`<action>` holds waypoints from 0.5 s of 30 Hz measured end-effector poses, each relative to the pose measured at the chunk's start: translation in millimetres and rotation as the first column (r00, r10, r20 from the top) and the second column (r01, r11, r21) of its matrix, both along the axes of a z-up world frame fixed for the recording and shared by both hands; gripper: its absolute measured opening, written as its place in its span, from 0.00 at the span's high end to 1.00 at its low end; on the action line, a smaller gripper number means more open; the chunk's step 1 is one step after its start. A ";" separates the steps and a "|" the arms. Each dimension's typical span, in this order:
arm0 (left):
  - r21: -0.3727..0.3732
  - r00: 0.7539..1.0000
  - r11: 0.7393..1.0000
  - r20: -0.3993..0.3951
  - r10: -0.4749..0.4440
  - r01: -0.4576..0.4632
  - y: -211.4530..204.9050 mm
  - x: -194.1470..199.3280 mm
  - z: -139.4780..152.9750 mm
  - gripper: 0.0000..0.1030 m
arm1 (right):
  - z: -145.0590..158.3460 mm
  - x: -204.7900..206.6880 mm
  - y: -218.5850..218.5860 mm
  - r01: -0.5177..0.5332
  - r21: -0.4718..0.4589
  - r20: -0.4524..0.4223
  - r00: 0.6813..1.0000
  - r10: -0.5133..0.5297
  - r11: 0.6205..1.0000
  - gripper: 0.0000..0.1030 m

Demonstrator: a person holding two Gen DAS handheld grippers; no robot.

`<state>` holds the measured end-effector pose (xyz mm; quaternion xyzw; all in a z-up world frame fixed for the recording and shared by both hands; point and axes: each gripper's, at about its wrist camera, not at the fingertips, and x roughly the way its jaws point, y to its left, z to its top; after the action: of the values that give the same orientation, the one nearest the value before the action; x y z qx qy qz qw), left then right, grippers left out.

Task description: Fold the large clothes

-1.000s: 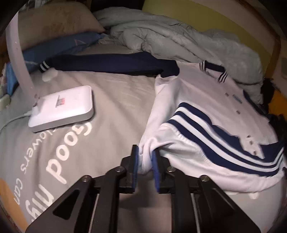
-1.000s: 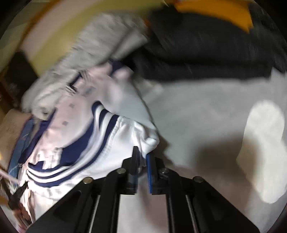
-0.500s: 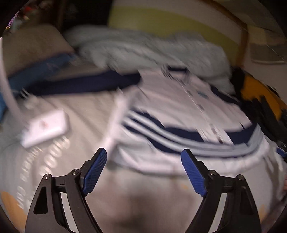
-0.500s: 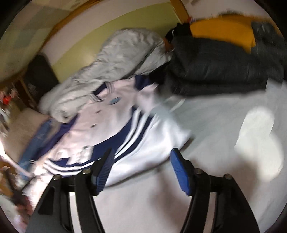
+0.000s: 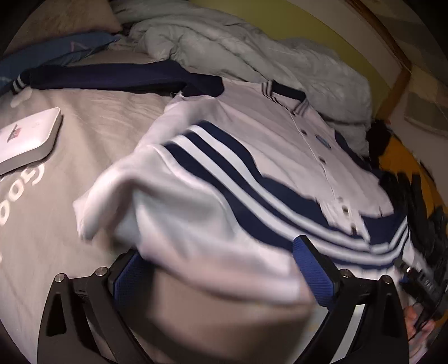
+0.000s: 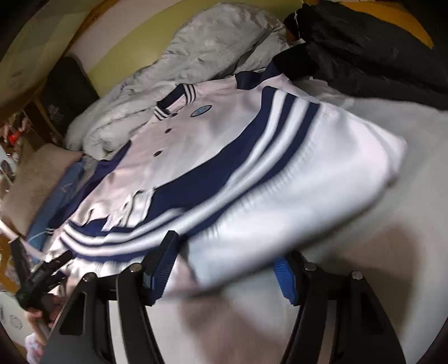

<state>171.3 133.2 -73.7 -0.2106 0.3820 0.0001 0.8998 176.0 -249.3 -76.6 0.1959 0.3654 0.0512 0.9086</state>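
A white jacket (image 5: 252, 134) with navy stripes and a navy sleeve (image 5: 106, 75) lies spread on the bed, collar toward the far side. In the left wrist view its thick white hem (image 5: 212, 240) bulges toward me and lies between the wide jaws of my left gripper (image 5: 221, 273). Those jaws are closing, and the blue pads (image 5: 126, 277) stand clear of the cloth's sides. In the right wrist view the jacket (image 6: 212, 145) shows its other hem corner (image 6: 322, 201). My right gripper (image 6: 224, 268) has hem cloth between its closing jaws, with a gap at the right pad (image 6: 285, 280).
The grey sheet (image 5: 72, 117) carries white lettering and a flat white device (image 5: 25, 137). A crumpled pale duvet (image 5: 224, 42) and pillows (image 5: 64, 16) lie beyond the jacket. Black and yellow clothes (image 6: 364, 50) are piled at the right. A hand (image 5: 417, 319) holds the other gripper.
Both grippers were shut on the hem corners a second ago, then let go and opened. Since then they have moved in over the hem, and the right jaws have narrowed.
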 end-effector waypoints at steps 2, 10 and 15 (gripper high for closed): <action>0.024 0.998 0.997 -0.007 0.067 -0.067 8.8 3.3 -0.7 0.60 | 0.6 4.1 -2.6 0.029 -0.011 -0.007 1.000 -0.029 1.000 0.78; 0.093 0.994 0.995 0.103 0.028 -0.038 -7.7 -57.3 49.7 0.91 | 32.8 -36.3 -11.2 0.012 -0.018 0.064 0.998 -0.011 1.000 0.92; 0.081 0.997 0.996 0.077 0.031 -0.037 -11.1 -109.4 61.0 0.91 | 50.5 -84.9 -10.1 -0.008 -0.037 0.049 0.999 0.010 0.999 0.92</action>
<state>61.9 122.0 -12.7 -0.1795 0.3438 0.0232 0.9215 91.2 -259.3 -26.2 0.1763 0.3448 0.0531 0.9204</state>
